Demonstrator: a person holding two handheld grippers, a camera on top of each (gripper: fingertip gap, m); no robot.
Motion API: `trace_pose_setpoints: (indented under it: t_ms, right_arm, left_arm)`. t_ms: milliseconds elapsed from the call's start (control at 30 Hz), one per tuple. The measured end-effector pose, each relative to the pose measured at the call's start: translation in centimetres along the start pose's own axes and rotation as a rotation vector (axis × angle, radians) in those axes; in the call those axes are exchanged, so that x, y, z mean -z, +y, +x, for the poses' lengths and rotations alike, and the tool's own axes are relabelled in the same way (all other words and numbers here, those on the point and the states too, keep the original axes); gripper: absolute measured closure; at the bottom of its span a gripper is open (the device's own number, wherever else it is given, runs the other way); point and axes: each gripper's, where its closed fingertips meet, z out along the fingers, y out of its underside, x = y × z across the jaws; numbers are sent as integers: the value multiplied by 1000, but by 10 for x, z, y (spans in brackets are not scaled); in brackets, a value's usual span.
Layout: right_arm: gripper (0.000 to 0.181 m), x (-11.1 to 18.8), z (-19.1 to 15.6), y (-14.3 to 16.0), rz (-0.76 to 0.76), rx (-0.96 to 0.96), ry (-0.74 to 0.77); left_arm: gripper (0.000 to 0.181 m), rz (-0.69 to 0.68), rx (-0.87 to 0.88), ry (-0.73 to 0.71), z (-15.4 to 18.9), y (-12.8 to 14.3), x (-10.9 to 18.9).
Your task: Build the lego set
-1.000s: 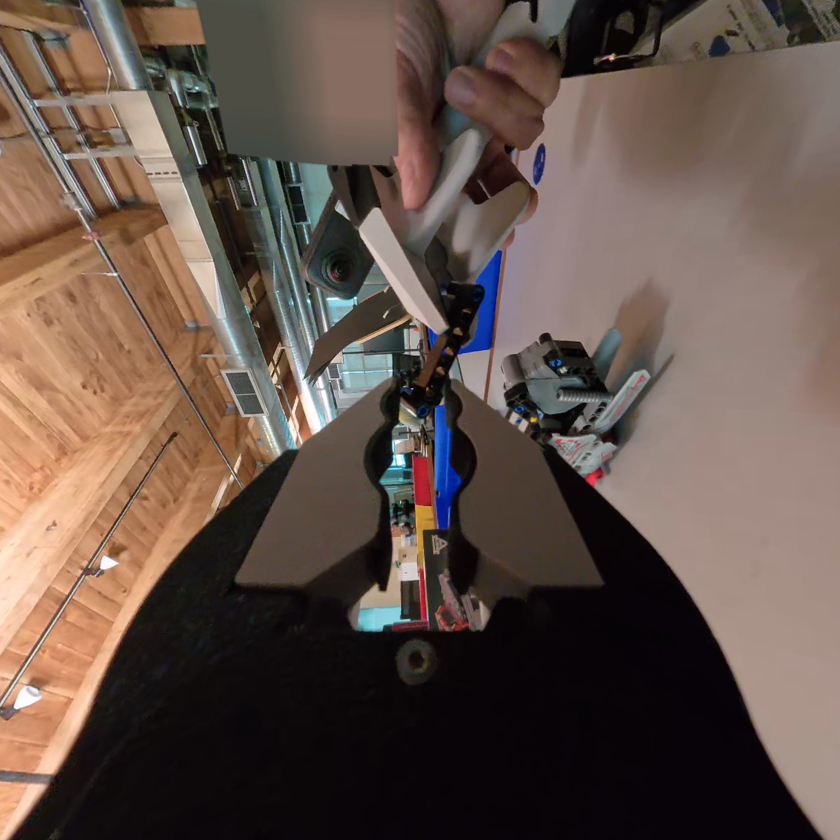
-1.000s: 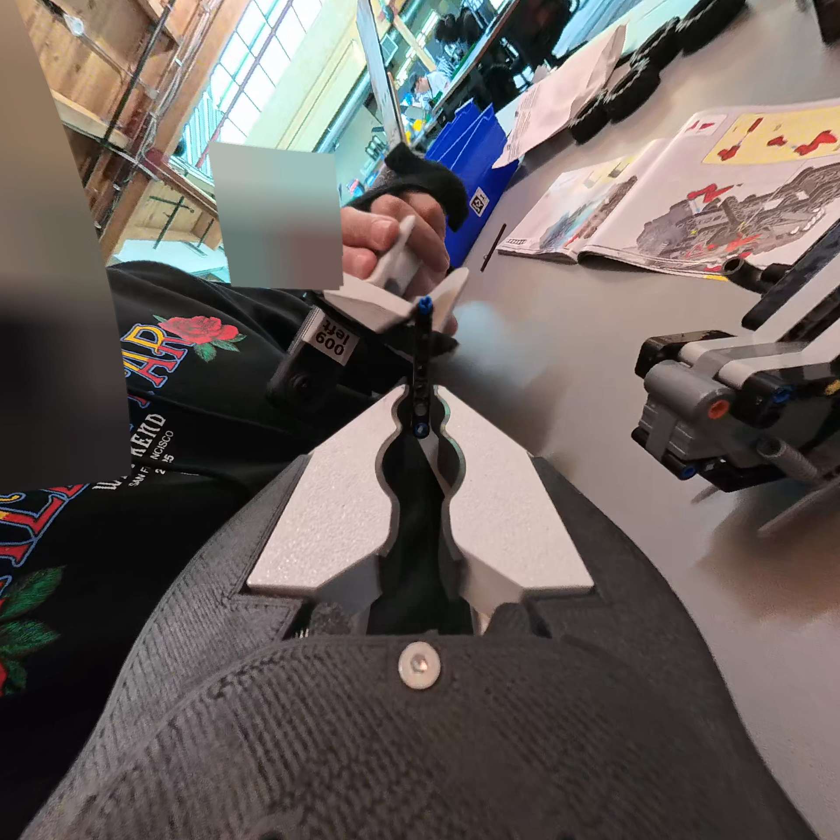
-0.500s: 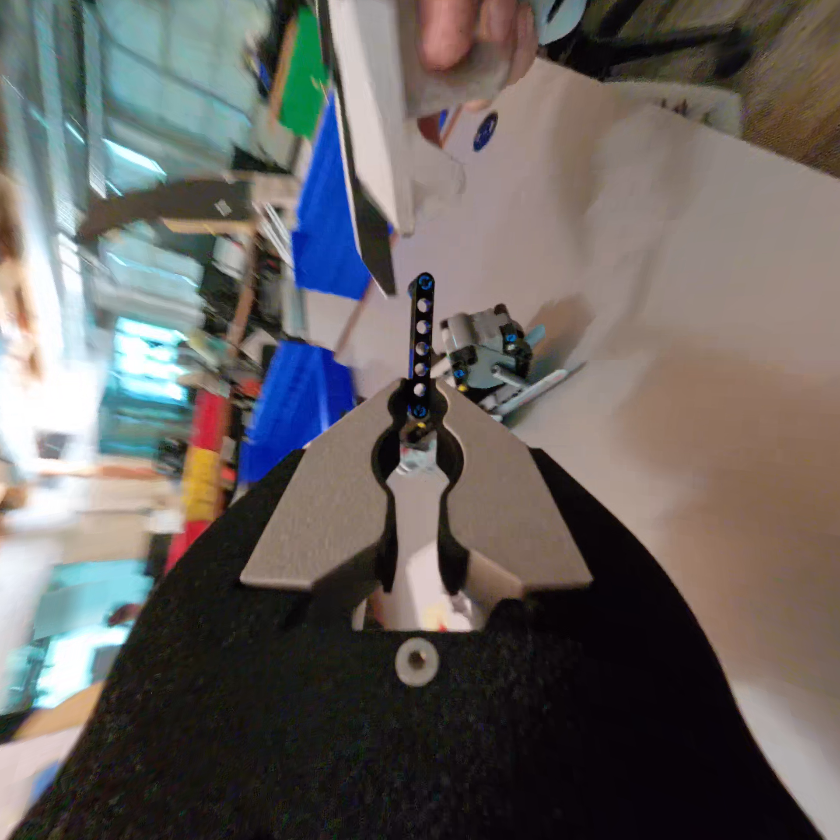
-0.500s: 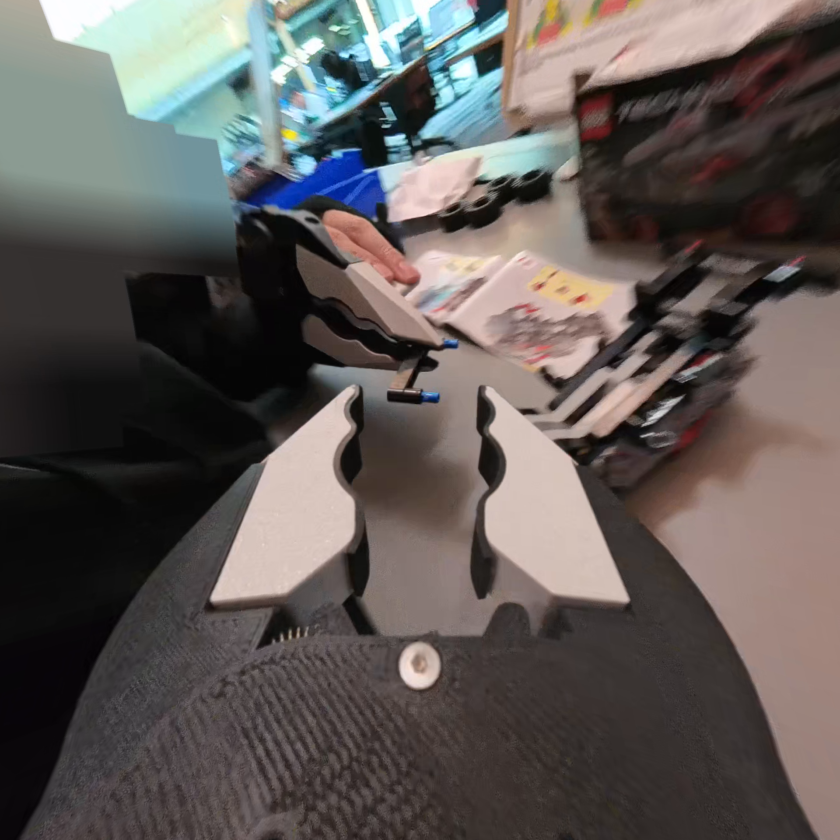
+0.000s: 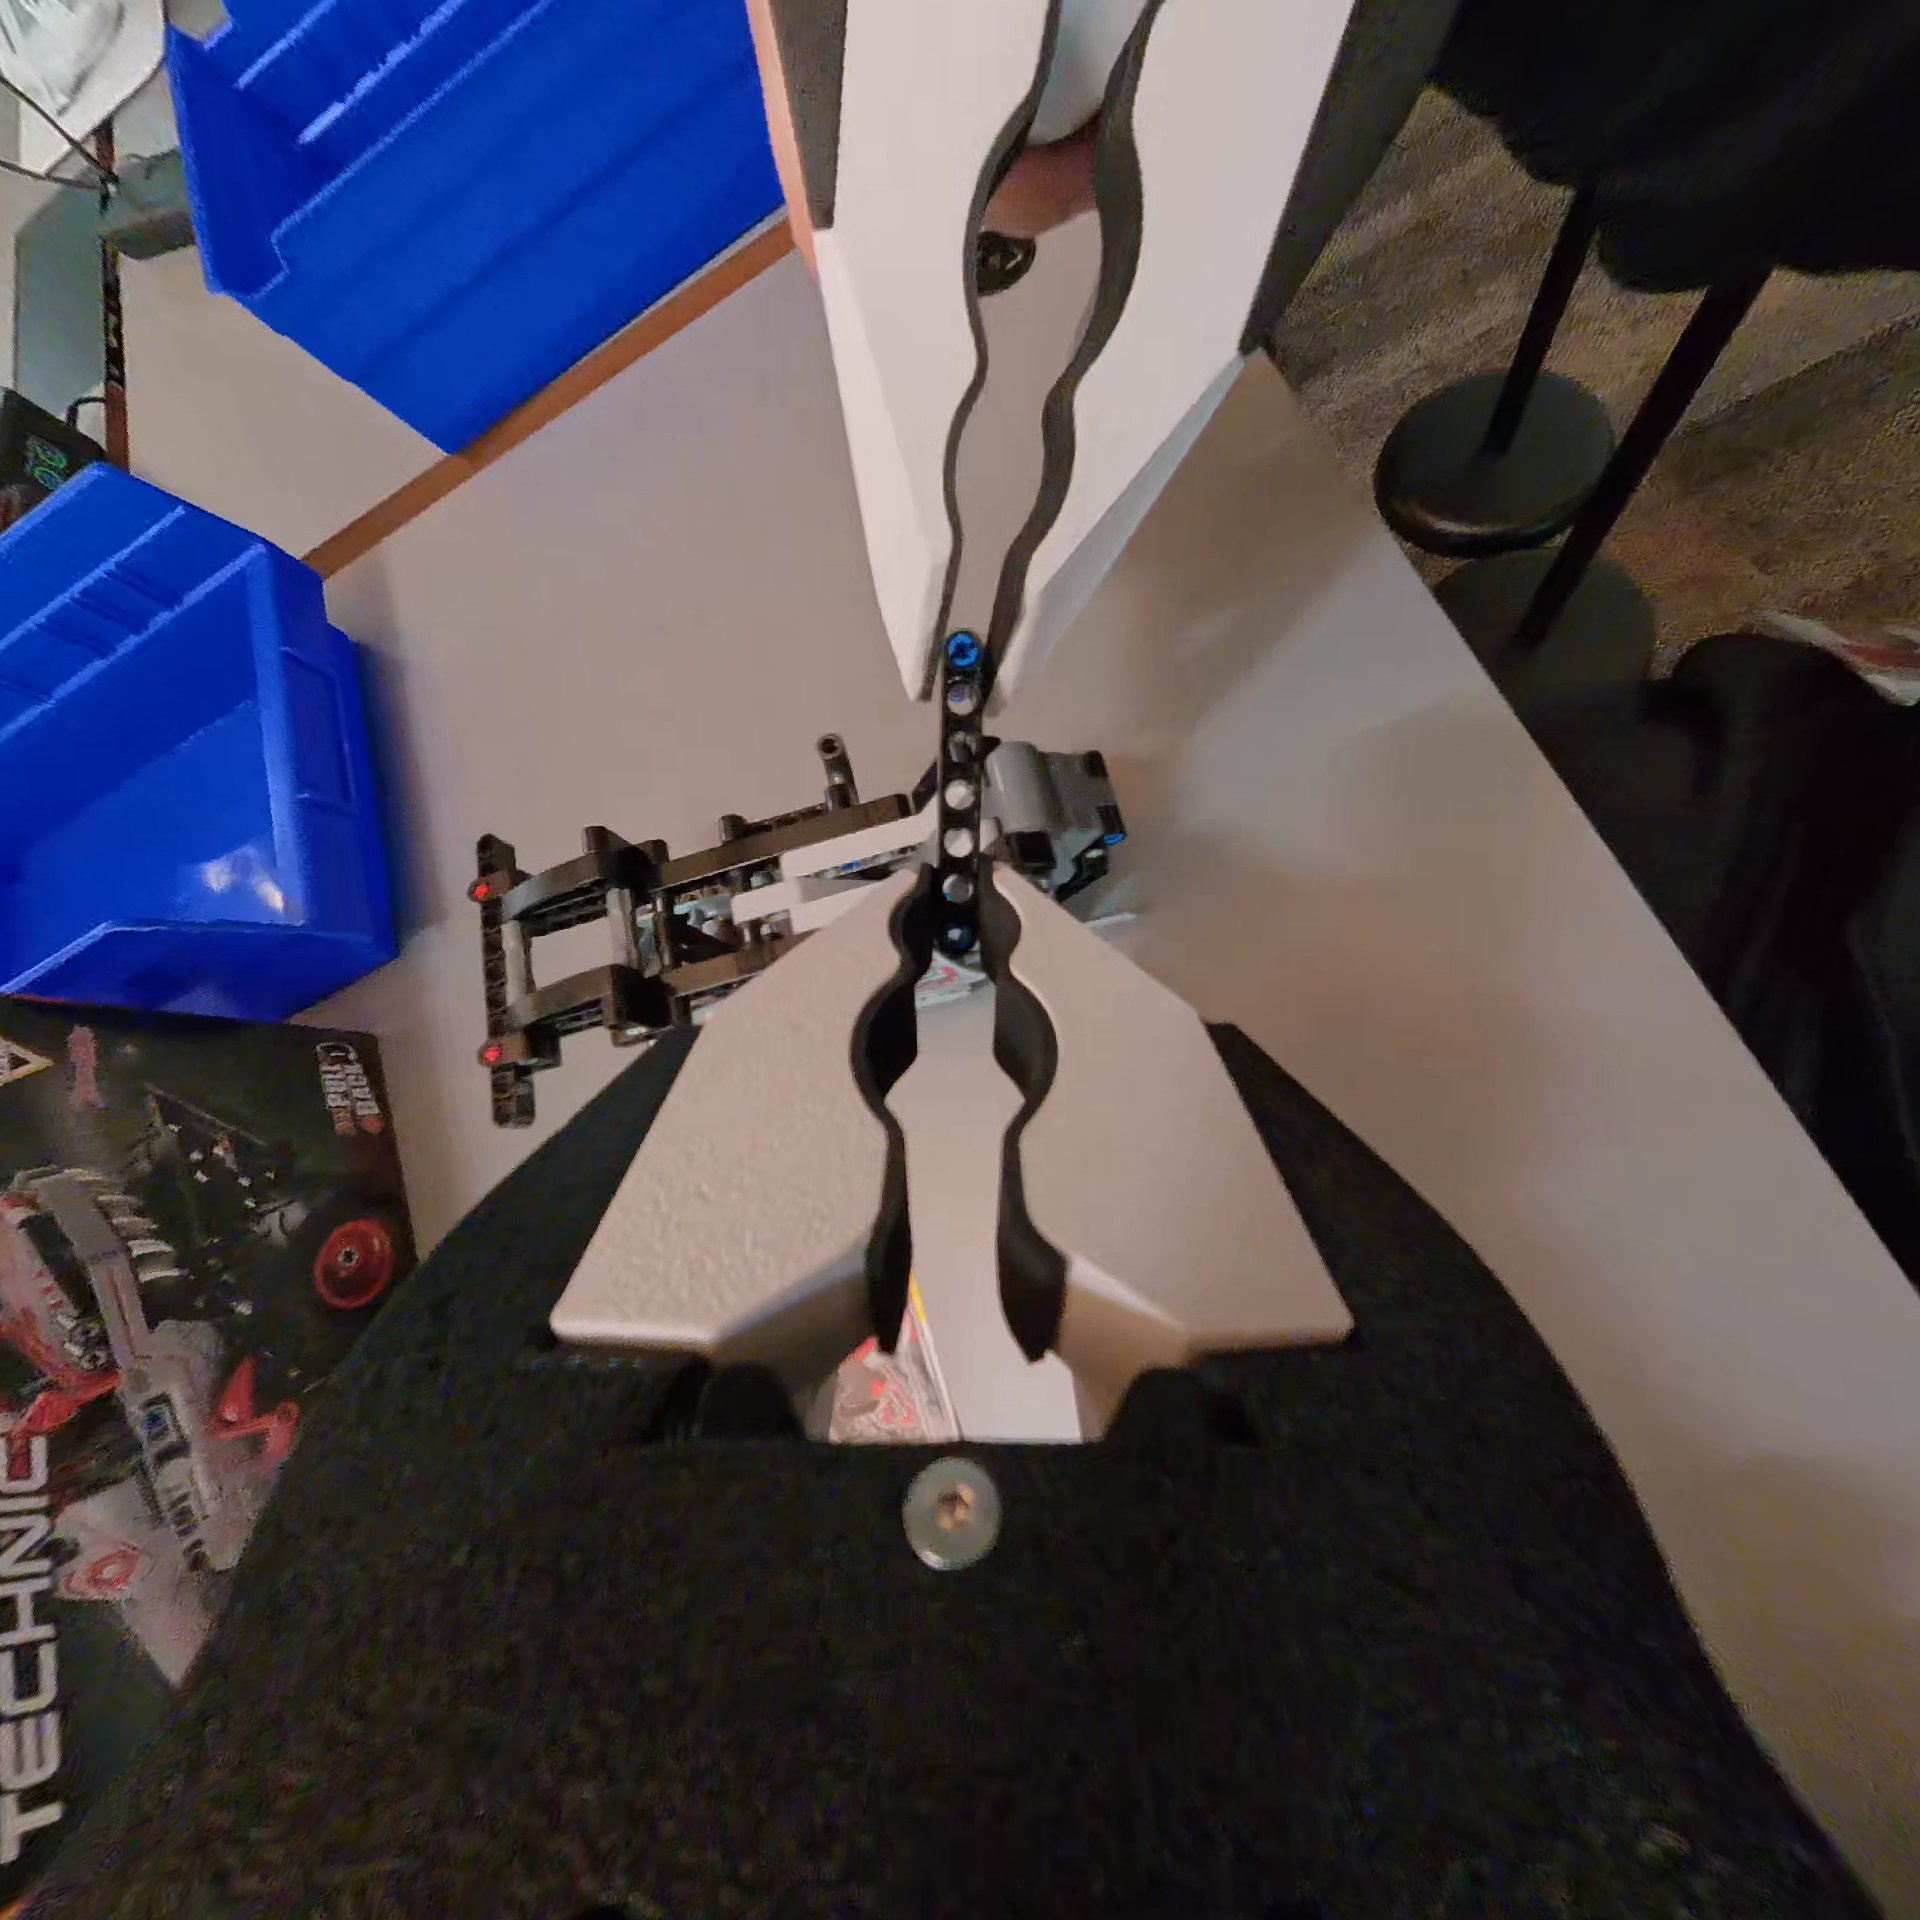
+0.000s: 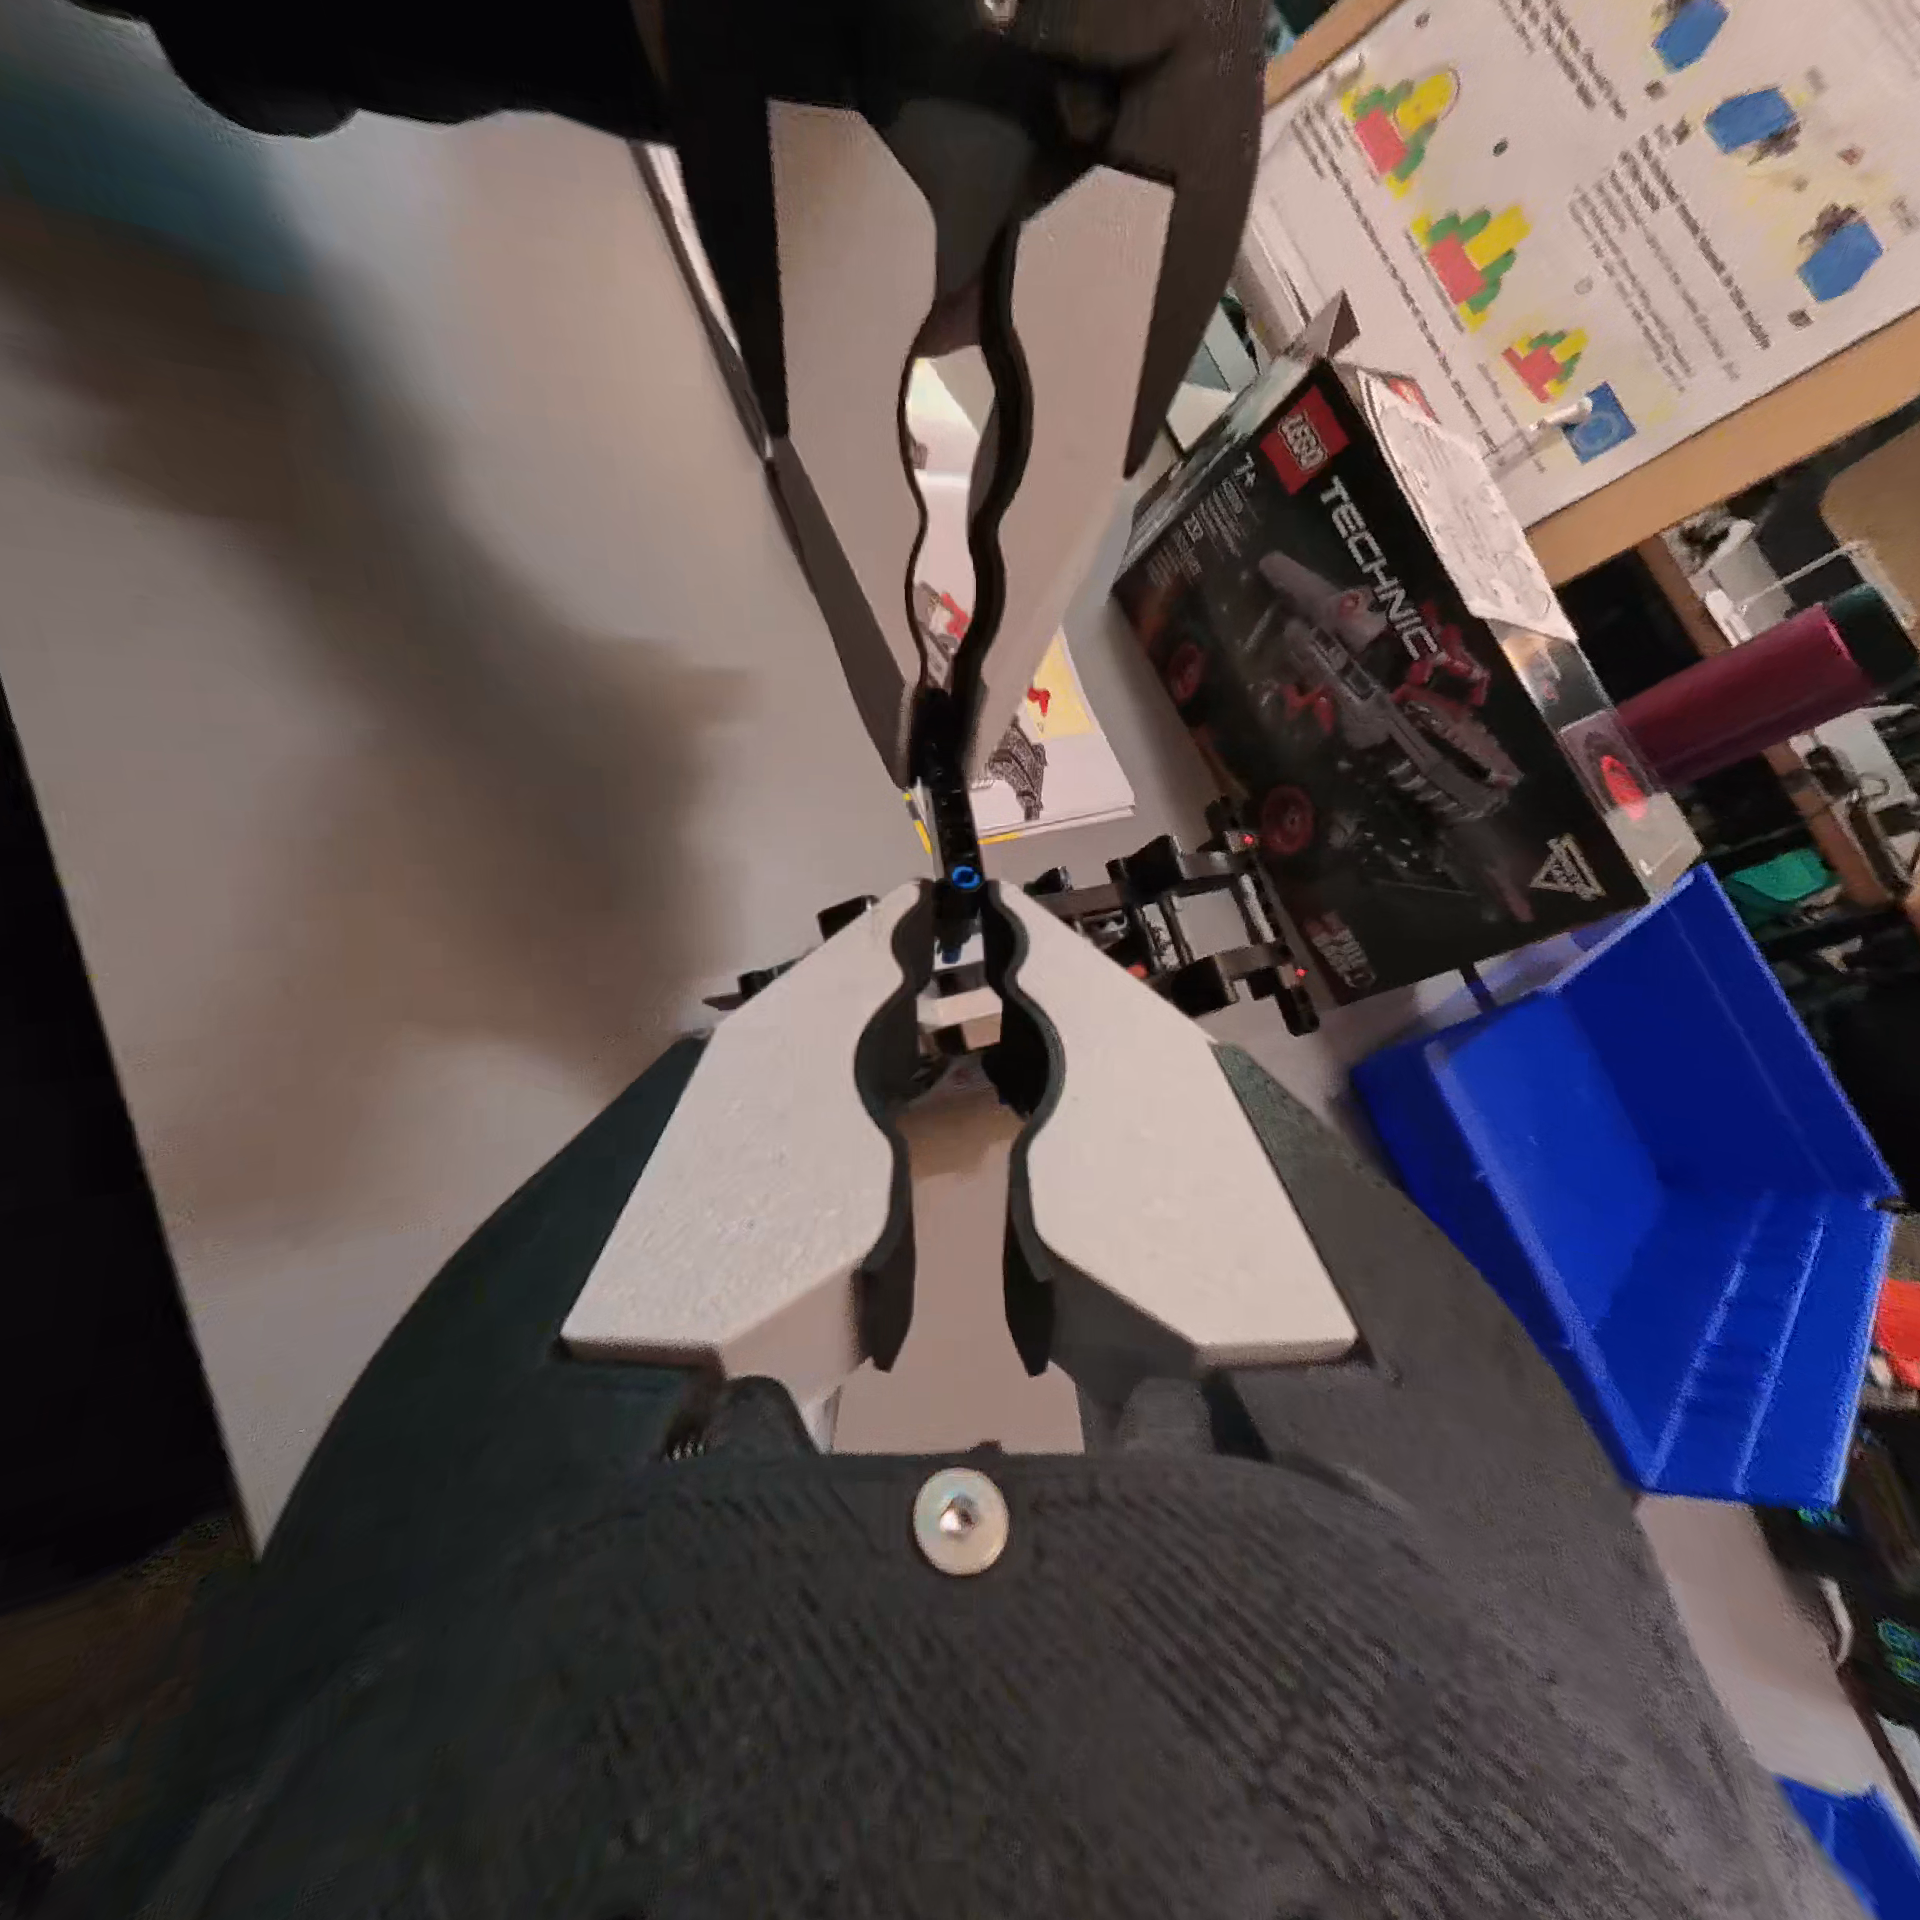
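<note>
A black holed beam with a blue pin at each end is held in the air between both grippers. My left gripper is shut on its near end. My right gripper comes in from the top of the left wrist view and is closed on the far end by the blue pin. In the right wrist view my right gripper pinches the beam, with the left gripper opposite. The black and grey lego chassis lies on the table below and also shows in the right wrist view.
Two blue bins stand on the white table beyond the chassis. The lego box stands beside it, with another blue bin nearby. An instruction booklet lies open. The table's edge runs along the right, with a stand's base on the floor. The grippers are tip to tip, or close to it.
My right gripper was open and apart from the beam half a second ago; it has now closed on the beam's free end. Both grippers have swung over the chassis.
</note>
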Motion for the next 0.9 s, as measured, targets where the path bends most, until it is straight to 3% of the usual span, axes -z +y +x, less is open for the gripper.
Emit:
trace_pose_setpoints:
  t_ms: [100, 267, 333, 500, 567, 633, 700, 800, 900]
  right_arm:
    - [175, 1, 9, 0, 45, -11, -30]
    - [176, 4, 34, -4, 259, -84, -104]
    - [175, 5, 49, -4, 349, -137, -119]
    - [176, 16, 84, 16, 575, -275, -68]
    - [176, 24, 85, 20, 687, -314, -72]
    - [176, 35, 84, 21, 841, -342, -52]
    - [176, 39, 81, 28, 912, -393, -36]
    - [176, 36, 72, 32, 829, -325, 22]
    - [176, 34, 68, 29, 847, -339, 37]
  left_arm:
    - [176, 26, -13, -10, -10, -5, 1]
    - [169, 193, -36, -23, -32, -17, 17]
    - [153, 212, -4, -97, -50, -17, 33]
    - [148, 212, 101, -336, -79, 6, 81]
    - [142, 270, 125, -299, -52, 1, 67]
    - [133, 349, 132, -231, -8, -12, 35]
    - [129, 355, 129, -256, 22, -17, 7]
    - [126, 352, 78, -390, 30, -28, -12]
    - [116, 270, -5, -415, 28, -34, -36]
